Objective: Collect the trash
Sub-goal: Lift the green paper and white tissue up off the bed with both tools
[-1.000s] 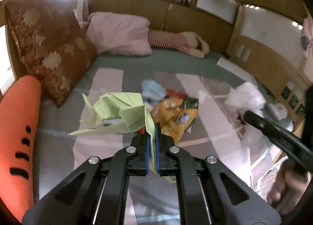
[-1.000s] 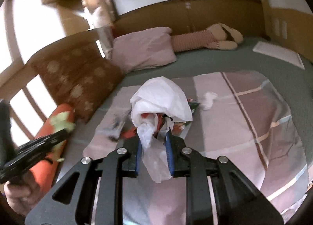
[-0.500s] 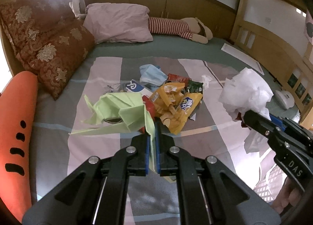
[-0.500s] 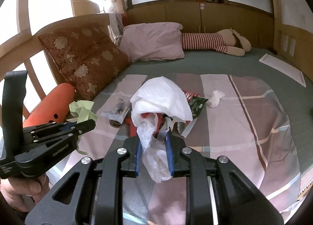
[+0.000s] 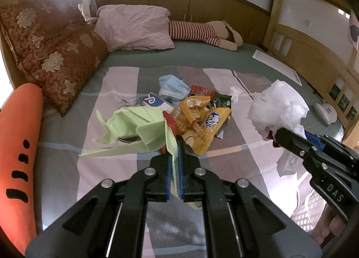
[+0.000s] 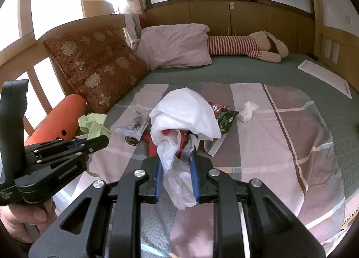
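The left gripper [image 5: 175, 154] has its blue-padded fingers [image 5: 168, 175] pressed nearly together on a thin edge of a crumpled pale-green paper sheet [image 5: 134, 127], which fans out ahead of them above the bed's striped pink-and-grey blanket [image 5: 107, 91]. The right gripper [image 6: 176, 161] has its fingers [image 6: 158, 179] set narrowly apart, clamping the bunched neck of a thin white plastic bag [image 6: 186, 112]; the bag balloons above them, with something red showing inside (what it is cannot be made out). Just beyond the green sheet, on the blanket, lies a loose heap of litter: a yellow snack wrapper [image 5: 206, 127], a dark green packet [image 5: 222, 100], a crumpled light-blue face mask [image 5: 172, 87] and a small white tissue wad [image 6: 246, 111]. An orange carrot-shaped cushion [image 5: 18, 145] lies along the bed's left edge, beside a brown floral pillow [image 5: 58, 60].
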A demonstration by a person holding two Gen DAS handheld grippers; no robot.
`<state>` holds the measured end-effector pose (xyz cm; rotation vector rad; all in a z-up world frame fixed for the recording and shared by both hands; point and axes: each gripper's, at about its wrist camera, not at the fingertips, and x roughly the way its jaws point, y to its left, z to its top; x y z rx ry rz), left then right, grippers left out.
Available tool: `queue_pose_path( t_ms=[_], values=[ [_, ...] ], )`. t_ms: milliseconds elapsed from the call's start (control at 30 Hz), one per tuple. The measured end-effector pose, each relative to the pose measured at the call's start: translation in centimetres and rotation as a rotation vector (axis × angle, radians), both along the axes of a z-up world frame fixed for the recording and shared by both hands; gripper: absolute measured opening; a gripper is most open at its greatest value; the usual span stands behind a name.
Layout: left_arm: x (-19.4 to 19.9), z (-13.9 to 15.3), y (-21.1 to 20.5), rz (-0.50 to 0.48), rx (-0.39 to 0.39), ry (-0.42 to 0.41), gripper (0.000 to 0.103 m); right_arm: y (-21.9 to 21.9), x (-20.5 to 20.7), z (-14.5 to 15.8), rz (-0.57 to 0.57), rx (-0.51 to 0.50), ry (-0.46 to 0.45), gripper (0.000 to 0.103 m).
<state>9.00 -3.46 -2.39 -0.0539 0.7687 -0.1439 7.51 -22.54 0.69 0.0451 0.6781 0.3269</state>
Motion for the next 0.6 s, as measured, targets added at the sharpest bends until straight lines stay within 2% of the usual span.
queue_pose_path(
  t_ms=[600],
  values=[
    [0.03,0.13,-0.19,-0.002,0.001,0.002,0.006,-0.12,0.12,-0.19,0.002,0.002,0.006,0.022]
  ],
)
